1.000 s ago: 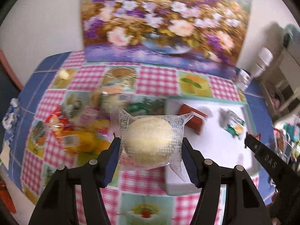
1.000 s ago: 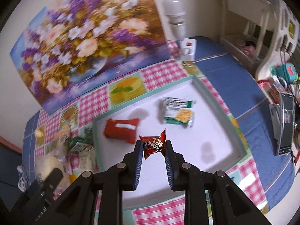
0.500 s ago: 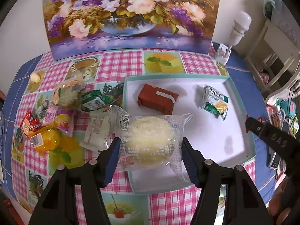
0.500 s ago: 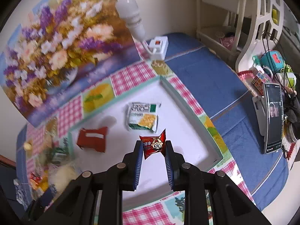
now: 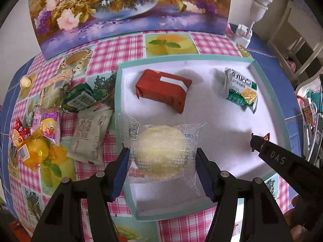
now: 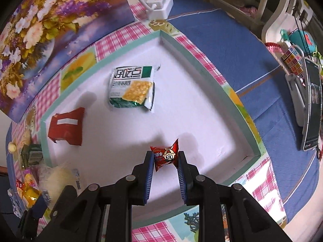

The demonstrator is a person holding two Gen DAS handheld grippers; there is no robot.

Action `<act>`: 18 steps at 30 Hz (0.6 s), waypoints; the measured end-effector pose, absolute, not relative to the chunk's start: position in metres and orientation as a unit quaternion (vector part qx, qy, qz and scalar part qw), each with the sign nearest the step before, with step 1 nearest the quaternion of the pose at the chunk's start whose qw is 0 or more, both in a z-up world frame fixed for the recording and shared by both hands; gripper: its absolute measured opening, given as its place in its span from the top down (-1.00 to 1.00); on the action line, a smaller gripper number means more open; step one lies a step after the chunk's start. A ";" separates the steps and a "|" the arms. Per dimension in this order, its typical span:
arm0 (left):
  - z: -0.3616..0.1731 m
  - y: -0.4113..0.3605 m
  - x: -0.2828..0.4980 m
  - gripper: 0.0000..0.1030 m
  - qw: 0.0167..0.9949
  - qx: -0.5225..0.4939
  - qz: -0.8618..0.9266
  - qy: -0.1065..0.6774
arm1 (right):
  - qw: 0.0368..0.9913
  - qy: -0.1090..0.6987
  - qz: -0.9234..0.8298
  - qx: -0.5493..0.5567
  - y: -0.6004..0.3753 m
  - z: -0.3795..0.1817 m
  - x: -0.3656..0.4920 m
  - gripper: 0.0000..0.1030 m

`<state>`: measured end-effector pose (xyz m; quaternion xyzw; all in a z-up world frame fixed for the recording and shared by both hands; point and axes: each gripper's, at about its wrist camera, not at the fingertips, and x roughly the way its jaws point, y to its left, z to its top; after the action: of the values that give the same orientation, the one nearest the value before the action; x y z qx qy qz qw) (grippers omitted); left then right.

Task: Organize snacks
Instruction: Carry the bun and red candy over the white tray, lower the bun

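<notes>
My left gripper (image 5: 162,168) is shut on a round yellow cake in a clear wrapper (image 5: 159,151), held above the near left part of a white tray with a teal rim (image 5: 268,92). My right gripper (image 6: 165,168) is shut on a small red candy packet (image 6: 165,155), held over the tray's near right part (image 6: 222,84). In the tray lie a red packet (image 5: 163,90) and a green-and-white cracker packet (image 5: 241,89); both also show in the right wrist view, the red packet (image 6: 66,127) and the cracker packet (image 6: 132,87).
Several loose snacks lie on the checked cloth left of the tray: a white packet (image 5: 90,137), a green packet (image 5: 80,98), yellow jelly cups (image 5: 38,151). A flower painting (image 5: 125,6) stands behind. A socket with a bulb (image 6: 159,6) and a phone on a stand (image 6: 311,109) are at the right.
Both grippers have moved forward and lower over the tray, each still holding its snack. The tray and its packets look larger and closer.
</notes>
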<state>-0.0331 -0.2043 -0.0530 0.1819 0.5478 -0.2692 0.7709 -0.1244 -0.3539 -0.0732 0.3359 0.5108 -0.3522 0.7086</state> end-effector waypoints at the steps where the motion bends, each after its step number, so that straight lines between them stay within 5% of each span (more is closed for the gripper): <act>1: -0.054 -0.205 -0.034 -0.27 0.769 0.184 -0.270 0.549 | 0.707 0.512 -0.353 0.336 -0.354 -0.074 -0.125 0.52; 18: -0.042 -0.205 -0.035 -0.48 0.776 0.189 -0.271 0.538 | 0.705 0.514 -0.354 0.337 -0.355 -0.072 -0.123 0.44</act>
<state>-0.0348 -0.2050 -0.0419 0.1891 0.5380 -0.2708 0.7756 -0.1231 -0.3546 -0.0723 0.3365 0.5137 -0.3543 0.7052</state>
